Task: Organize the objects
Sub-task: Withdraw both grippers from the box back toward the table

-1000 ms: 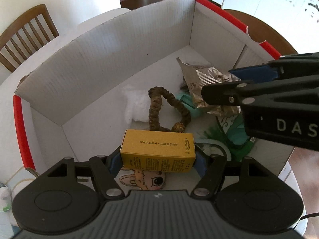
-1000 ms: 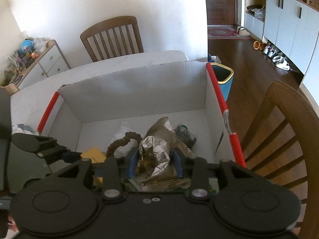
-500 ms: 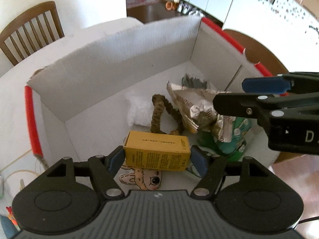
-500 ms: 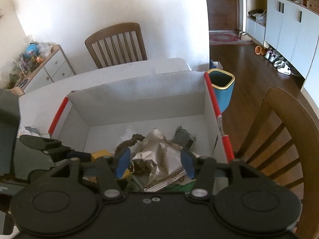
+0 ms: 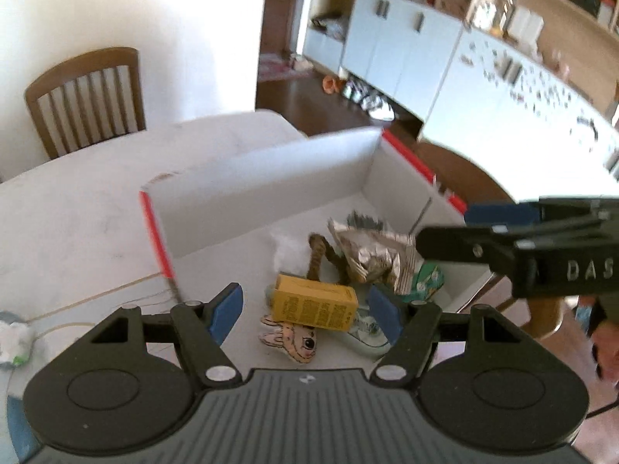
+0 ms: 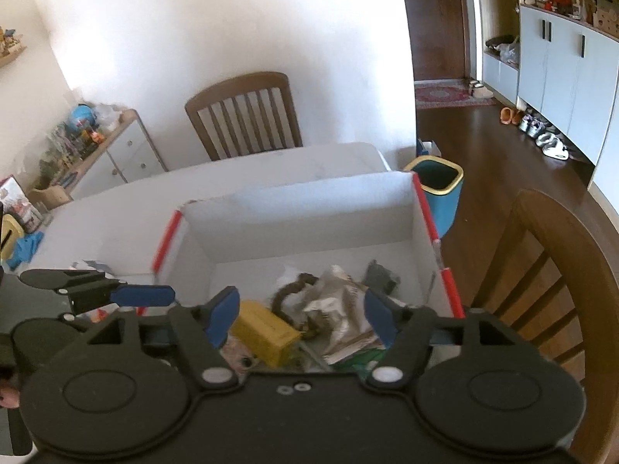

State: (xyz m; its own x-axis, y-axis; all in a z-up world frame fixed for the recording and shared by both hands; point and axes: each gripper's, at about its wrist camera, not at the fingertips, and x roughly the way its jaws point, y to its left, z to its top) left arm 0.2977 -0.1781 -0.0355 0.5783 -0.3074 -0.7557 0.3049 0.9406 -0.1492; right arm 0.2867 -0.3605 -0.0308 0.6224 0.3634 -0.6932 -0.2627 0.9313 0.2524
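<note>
A white cardboard box (image 5: 271, 189) with red edges stands on the table. In it lie a yellow carton (image 5: 313, 307), a crumpled foil bag (image 5: 371, 251), a brown braided rope (image 5: 317, 251), a rabbit toy (image 5: 294, 342) and a green packet (image 5: 425, 282). My left gripper (image 5: 305, 309) hangs open above the yellow carton, clear of it. My right gripper (image 6: 301, 315) hovers over the foil bag (image 6: 332, 305); its jaws are opening and the pads touch nothing. Each gripper shows in the other's view: the right gripper (image 5: 503, 228) and the left gripper (image 6: 143, 295).
The box (image 6: 301, 216) sits near the white table's (image 5: 77, 212) right edge. One wooden chair (image 6: 243, 116) stands at the far side and another chair (image 6: 561, 270) close on the right. A teal bin (image 6: 437, 189) is on the floor beyond. Small clutter lies on the table left of the box.
Both grippers have risen out of the box. The right jaws have spread and let go of the foil bag, which now lies inside. The yellow carton stays behind below the left gripper.
</note>
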